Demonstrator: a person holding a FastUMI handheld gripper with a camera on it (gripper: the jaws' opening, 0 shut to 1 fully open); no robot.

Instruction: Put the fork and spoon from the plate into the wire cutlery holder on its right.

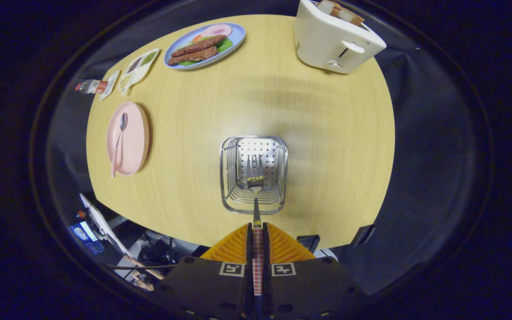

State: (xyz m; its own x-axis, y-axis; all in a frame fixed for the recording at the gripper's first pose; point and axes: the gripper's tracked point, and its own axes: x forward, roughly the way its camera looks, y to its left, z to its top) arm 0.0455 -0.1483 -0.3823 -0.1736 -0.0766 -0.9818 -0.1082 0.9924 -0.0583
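Gripper (257, 231): clenched on fork (256, 186), tines over wire cutlery holder (253, 174). Lower straight, release inside. Spoon (118, 140) pending, pink plate (137, 138), left.

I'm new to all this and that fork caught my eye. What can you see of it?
The fork looks like shiny metal with a red-and-white checked handle. The gripper is shut on that handle, holding the fork straight ahead, tines forward. Its head hangs over the open top of the wire cutlery holder on the wooden table; whether it touches the wire, I cannot tell.
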